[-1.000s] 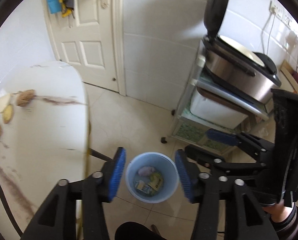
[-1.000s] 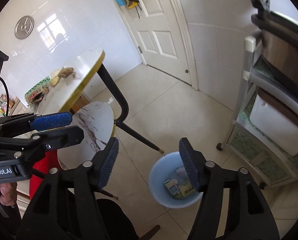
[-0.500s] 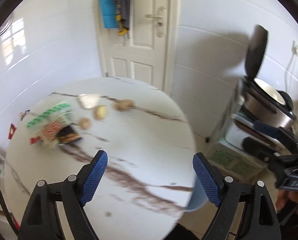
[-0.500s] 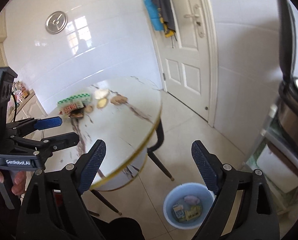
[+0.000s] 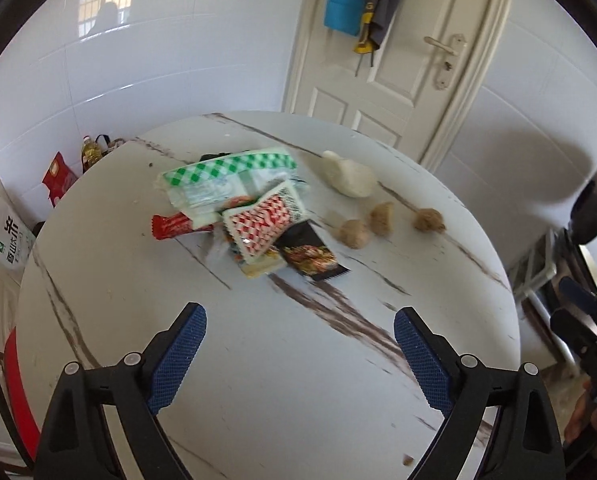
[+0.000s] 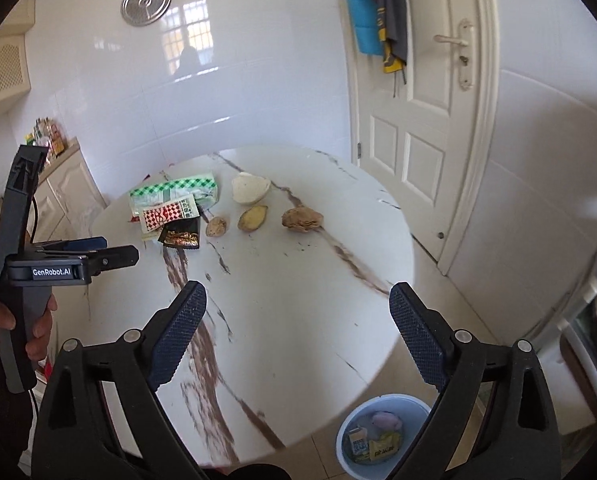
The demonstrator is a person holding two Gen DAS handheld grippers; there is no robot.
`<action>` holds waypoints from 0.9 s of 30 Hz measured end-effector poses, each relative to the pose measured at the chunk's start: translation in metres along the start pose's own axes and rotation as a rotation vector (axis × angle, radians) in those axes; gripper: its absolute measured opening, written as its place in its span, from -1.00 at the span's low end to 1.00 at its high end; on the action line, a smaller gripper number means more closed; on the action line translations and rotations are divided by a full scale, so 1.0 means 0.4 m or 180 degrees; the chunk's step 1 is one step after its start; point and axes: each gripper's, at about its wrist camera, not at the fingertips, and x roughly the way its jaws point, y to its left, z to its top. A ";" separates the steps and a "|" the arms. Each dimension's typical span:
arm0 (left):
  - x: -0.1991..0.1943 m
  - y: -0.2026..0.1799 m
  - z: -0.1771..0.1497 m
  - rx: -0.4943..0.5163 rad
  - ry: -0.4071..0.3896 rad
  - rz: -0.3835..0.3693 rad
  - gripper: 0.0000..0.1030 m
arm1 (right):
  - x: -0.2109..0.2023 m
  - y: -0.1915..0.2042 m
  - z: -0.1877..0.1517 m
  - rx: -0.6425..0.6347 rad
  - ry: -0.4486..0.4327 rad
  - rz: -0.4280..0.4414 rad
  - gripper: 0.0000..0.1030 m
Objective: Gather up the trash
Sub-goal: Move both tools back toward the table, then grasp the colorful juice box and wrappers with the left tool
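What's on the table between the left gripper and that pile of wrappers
Nothing: the left wrist view shows only bare marble table, with brown veining, between the open, empty left gripper and the pile of wrappers.

You are standing in a home kitchen or dining corner. The walls (image 6: 258,92) are glossy white tile throughout, and a white panelled door (image 6: 430,120) carries clothing hung at its top (image 6: 374,4). A round marble-patterned counter (image 5: 278,360) bears food wrappers (image 5: 254,208) and vegetable scraps (image 5: 382,220). Your right view shows cream cabinets with lattice fronts (image 6: 4,68), jars and packets on a worktop (image 6: 48,136), and a metal lid hung on the wall (image 6: 146,2). A blue waste bin (image 6: 382,434) stands on the tiled floor. Cooking oil (image 5: 91,152) sits beside the wall.
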 end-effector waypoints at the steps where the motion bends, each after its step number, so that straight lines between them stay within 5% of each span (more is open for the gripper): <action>1: 0.008 0.010 0.007 -0.0028 0.0000 0.0029 0.76 | 0.020 0.009 0.006 -0.0033 0.0029 0.0016 0.79; 8: 0.105 0.090 0.082 -0.0251 0.0159 -0.0030 0.42 | 0.148 0.062 0.045 -0.0273 0.0190 0.0183 0.79; 16: 0.202 0.133 0.167 -0.0399 0.0280 -0.0104 0.26 | 0.247 0.136 0.066 -0.0534 0.0399 0.0389 0.79; 21: 0.202 0.137 0.171 -0.0240 0.0293 -0.0030 -0.46 | 0.289 0.181 0.082 -0.0596 0.0494 0.0484 0.79; 27: 0.160 0.180 0.139 -0.0114 0.0325 -0.0138 -0.48 | 0.335 0.261 0.084 -0.0727 0.0591 0.0653 0.77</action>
